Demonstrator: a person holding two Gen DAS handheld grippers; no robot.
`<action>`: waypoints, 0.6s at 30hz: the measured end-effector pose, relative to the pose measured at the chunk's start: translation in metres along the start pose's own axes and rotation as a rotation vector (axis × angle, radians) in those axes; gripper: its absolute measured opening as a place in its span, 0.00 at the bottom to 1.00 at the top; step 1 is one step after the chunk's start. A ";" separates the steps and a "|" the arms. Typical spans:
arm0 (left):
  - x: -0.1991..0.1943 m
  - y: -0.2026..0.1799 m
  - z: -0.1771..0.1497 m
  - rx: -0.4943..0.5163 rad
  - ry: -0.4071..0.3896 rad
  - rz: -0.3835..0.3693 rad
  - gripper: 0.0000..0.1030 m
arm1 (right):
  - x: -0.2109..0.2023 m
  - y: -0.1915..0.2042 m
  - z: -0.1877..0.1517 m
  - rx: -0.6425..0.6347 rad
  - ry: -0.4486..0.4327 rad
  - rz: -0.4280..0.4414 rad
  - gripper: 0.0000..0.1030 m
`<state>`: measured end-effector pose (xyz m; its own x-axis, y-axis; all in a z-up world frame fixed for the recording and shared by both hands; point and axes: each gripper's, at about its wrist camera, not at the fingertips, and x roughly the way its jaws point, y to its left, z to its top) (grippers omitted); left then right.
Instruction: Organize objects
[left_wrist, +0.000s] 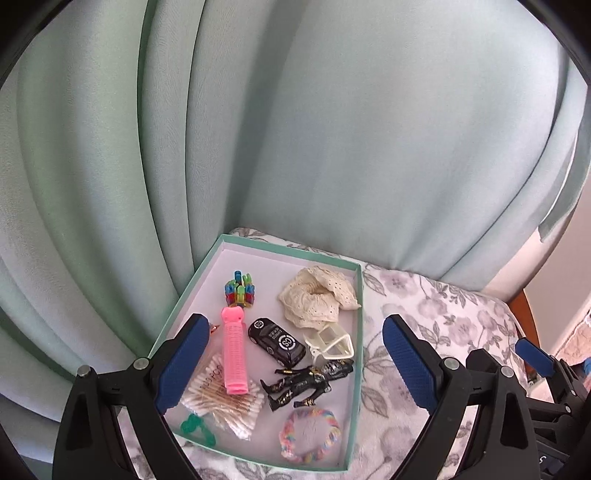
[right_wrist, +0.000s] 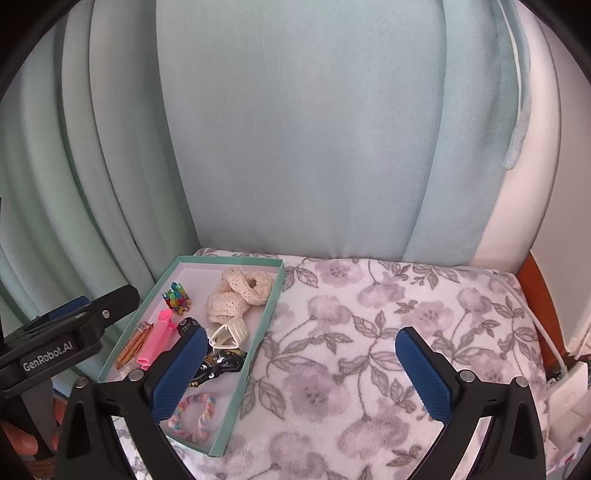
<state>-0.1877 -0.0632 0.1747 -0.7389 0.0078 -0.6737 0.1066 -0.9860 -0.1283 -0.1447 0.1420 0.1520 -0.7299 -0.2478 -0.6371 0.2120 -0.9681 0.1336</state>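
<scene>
- Over the floral blanket (left_wrist: 424, 317), left wrist view: a shallow teal box (left_wrist: 356, 369) sits near the curtain (left_wrist: 258, 129), its long side running away from the camera.
- Left gripper (left_wrist: 291, 365) hangs above the near half of the box, fingers wide apart and holding nothing.
- Inside, far to near: a colourful clip cluster (left_wrist: 240, 290), a cream lace scrunchie (left_wrist: 317, 297), a pink roller (left_wrist: 233, 354), a black toy car (left_wrist: 277, 339), a cream plastic clip (left_wrist: 330, 341), a black figurine (left_wrist: 308, 380), a bag of cotton swabs (left_wrist: 225, 404) partly under the roller, a green piece (left_wrist: 197, 428), a pastel bracelet (left_wrist: 310, 435).
- Right gripper shows at the right edge, beside the box.
- Right wrist view: right gripper (right_wrist: 299, 373) hovers over open blanket to the right of the box, fingers wide apart, empty.
- Blanket right of the box carries no loose items.
- Left gripper body sits at the far left; a hand (right_wrist: 26, 439) grips its handle.
- Judgement: everything visible already lies in the box, so the gathering step looks finished or nearly so.
- Next move likely calls for tidying inside the box or pulling both grippers back; I cannot tell which.
</scene>
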 end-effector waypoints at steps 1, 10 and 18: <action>-0.005 -0.002 -0.002 0.005 -0.001 -0.003 0.92 | -0.005 -0.001 -0.002 0.002 -0.002 -0.002 1.00; -0.047 -0.019 -0.030 0.076 -0.002 -0.032 0.92 | -0.047 -0.005 -0.024 0.013 -0.012 -0.021 1.00; -0.070 -0.024 -0.060 0.130 0.010 -0.033 0.92 | -0.075 -0.010 -0.051 0.019 -0.004 -0.035 1.00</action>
<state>-0.0984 -0.0297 0.1811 -0.7337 0.0412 -0.6782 -0.0052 -0.9985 -0.0551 -0.0592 0.1725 0.1593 -0.7393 -0.2137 -0.6386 0.1741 -0.9767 0.1253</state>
